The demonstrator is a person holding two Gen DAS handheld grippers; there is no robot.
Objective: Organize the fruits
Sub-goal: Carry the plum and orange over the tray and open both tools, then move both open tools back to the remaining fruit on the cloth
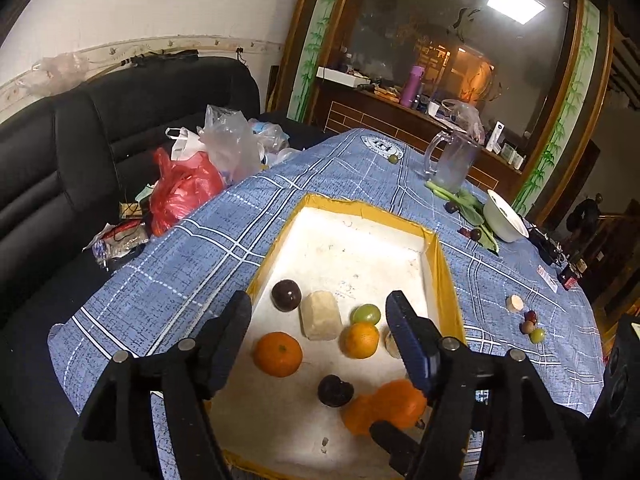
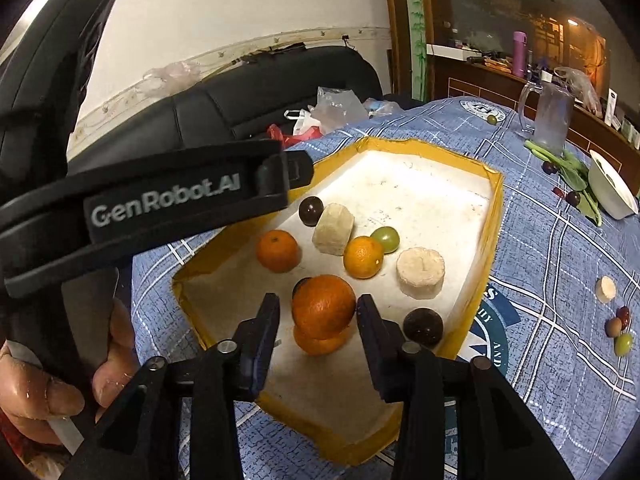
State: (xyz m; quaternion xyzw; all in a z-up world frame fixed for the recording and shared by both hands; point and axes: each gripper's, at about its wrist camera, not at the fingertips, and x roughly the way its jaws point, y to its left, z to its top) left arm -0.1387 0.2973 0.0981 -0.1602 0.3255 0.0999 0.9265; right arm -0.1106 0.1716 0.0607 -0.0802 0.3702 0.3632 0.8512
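Note:
A shallow white tray with yellow rim (image 1: 436, 248) (image 2: 494, 208) lies on the blue checked tablecloth. In it lie oranges (image 1: 278, 354) (image 1: 361, 339), dark plums (image 1: 286, 295) (image 1: 334, 390), a green grape (image 1: 366, 313) and pale cake-like blocks (image 1: 320, 316) (image 2: 420, 273). My left gripper (image 1: 318, 318) is open and empty above the tray's near end. My right gripper (image 2: 318, 312) is open around an orange (image 2: 323, 306) that sits above another orange (image 2: 320, 342); I cannot tell whether the pads touch it. This orange shows in the left view (image 1: 400, 402).
Loose small fruits (image 1: 532, 326) (image 2: 620, 328) and a pale round piece (image 1: 515, 303) lie on the cloth right of the tray. A white bowl (image 1: 505, 216), greens, dark grapes and a glass jug (image 1: 452, 160) stand farther back. Plastic bags (image 1: 188, 188) lie on a black sofa at left.

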